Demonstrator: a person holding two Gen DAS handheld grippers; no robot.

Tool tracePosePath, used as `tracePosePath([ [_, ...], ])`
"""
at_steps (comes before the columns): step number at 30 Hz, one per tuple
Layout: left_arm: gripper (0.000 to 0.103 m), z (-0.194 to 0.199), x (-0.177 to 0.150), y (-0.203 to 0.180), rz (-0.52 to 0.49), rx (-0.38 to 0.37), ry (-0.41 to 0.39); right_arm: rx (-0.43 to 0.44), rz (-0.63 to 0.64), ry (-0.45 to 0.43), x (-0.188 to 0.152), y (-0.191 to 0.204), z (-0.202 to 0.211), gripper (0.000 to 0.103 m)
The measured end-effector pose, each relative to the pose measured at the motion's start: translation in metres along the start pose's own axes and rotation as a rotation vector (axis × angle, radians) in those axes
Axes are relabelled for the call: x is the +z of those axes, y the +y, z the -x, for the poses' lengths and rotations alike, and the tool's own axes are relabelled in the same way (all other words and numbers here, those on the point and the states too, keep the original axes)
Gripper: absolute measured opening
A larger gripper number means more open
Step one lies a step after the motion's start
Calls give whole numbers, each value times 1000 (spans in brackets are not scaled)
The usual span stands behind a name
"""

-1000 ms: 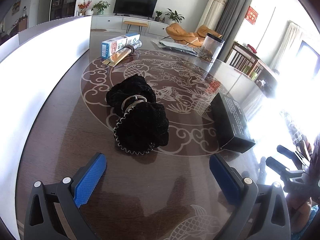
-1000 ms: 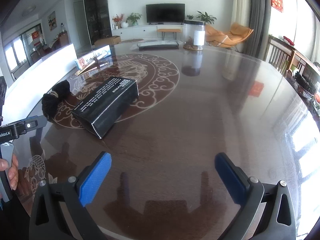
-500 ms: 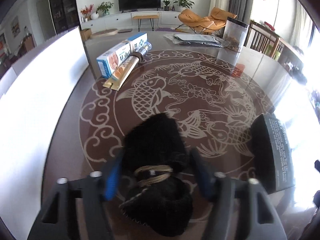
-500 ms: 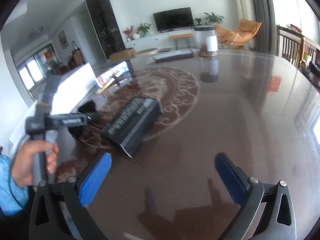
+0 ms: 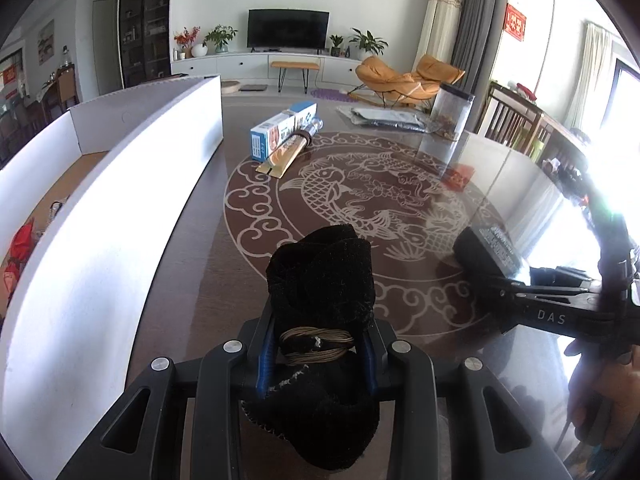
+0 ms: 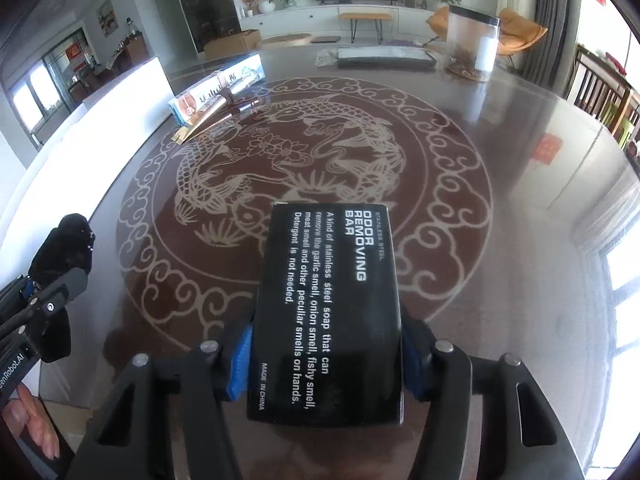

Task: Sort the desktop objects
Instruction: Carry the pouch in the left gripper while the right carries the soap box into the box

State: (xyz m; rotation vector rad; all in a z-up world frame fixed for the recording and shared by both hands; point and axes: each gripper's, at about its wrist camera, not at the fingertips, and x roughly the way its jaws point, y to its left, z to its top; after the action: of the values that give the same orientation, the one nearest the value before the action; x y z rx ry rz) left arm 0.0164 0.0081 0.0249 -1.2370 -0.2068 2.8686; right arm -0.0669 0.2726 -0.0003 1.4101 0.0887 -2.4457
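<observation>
Gripping a black pouch, the left gripper has just closed on its tied neck; right gripper, jaws just closing, clamps a black box; beyond the pouch lie the carton, then the jar; white bin left.

bg: TV on white wall | orange chair | bright windows

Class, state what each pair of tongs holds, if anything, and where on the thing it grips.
Left tongs: soft black cloth pouch, pinched at its cord-tied neck. Right tongs: black rectangular soap box, clamped across its long sides near the closer end.
</observation>
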Motion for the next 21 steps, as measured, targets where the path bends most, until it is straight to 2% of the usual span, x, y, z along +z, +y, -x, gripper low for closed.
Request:
tracePosePath([
  [6,34,56,12,8,58,-76,-92,52,40,-51,-4,-2,52,59],
  [11,34,110,33,49,143,-86,-174,142,117,-124,31,41,98,59],
  [13,34,129,41,80,178,-55,-194,204,159,-150,49,73,110,59],
  [16,34,152,49,132,219,36,-206,302,241,-186,75,136,121,59],
  [19,34,165,50,187,264,129,-182,434,333,-190,88,208,130,59],
  [21,34,170,45,222,294,186,-153,515,414,-175,85,258,133,59],
])
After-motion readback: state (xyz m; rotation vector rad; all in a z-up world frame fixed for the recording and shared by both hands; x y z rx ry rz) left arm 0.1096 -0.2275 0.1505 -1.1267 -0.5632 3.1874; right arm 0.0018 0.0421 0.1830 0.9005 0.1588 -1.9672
